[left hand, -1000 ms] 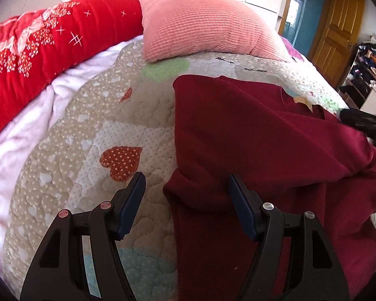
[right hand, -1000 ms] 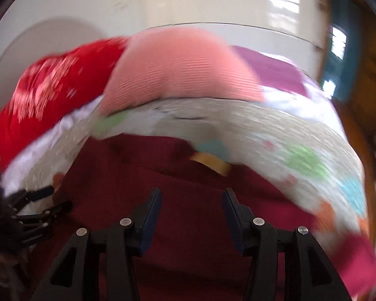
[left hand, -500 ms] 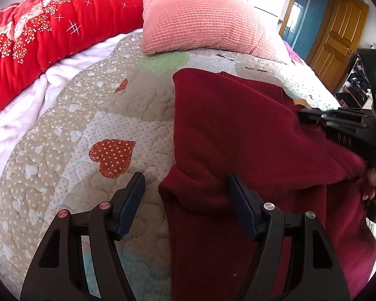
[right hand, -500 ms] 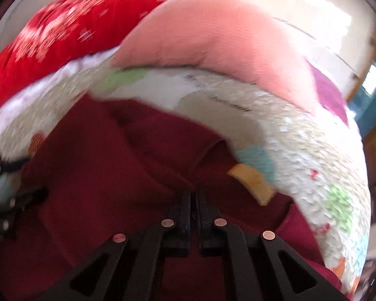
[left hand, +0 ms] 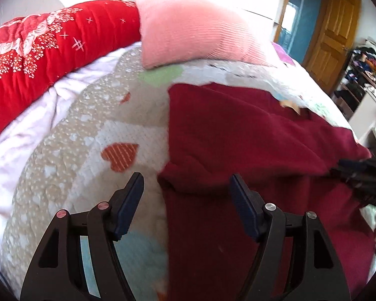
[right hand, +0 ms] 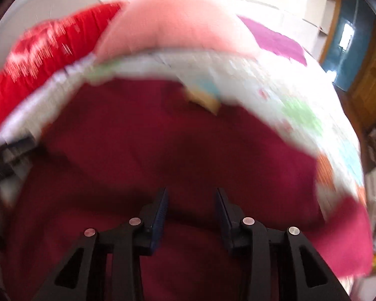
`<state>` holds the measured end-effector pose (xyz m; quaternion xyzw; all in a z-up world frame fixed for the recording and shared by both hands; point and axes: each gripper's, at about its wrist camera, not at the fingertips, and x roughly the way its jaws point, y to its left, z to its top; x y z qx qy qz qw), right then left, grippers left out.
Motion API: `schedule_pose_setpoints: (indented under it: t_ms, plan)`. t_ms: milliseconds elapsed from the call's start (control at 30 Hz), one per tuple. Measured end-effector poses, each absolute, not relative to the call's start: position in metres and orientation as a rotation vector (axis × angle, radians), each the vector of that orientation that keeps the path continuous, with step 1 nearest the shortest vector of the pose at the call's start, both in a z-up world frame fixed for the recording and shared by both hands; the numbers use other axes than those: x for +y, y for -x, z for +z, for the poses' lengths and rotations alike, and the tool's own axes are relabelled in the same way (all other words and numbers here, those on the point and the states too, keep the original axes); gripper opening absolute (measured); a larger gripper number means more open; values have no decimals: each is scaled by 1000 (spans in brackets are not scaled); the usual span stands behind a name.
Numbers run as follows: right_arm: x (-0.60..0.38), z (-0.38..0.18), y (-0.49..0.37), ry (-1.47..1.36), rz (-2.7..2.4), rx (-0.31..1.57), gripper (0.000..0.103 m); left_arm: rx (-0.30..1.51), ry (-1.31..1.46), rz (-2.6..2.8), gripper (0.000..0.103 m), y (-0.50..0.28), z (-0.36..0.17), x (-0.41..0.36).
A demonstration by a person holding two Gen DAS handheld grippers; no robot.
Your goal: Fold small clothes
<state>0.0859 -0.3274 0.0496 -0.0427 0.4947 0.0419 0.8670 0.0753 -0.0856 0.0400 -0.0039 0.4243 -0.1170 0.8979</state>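
Note:
A dark red garment lies spread on the quilted bed, with a tan label near its far collar. My left gripper is open and empty, hovering over the garment's left edge where a fold bunches up. The right wrist view is blurred; the garment fills it. My right gripper is open above the cloth, holding nothing. The right gripper's black body shows at the right edge of the left wrist view, at the garment's right side.
A patchwork quilt with heart patches covers the bed. A pink pillow and a red floral duvet lie at the head. A wooden door and cluttered shelves stand at the right.
My right gripper, shut on the cloth half a second ago, has opened and is moving fast. The left gripper stays open in place over the garment's left edge.

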Motion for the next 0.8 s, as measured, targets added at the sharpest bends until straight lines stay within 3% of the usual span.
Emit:
schedule_pose_setpoints:
  t_ms: [267, 367, 433, 800]
  plan:
    - [-353, 69, -10, -69, 88, 931, 40, 900, -1, -291, 71, -32, 49, -99]
    - [-366, 74, 27, -145, 62, 910, 49, 896, -19, -313, 71, -13, 51, -102]
    - [-376, 67, 52, -208, 23, 935, 62, 909, -44, -314, 71, 2, 49, -101]
    - [-386, 41, 161, -394, 151, 997, 64, 1039, 143, -356, 71, 85, 42, -42]
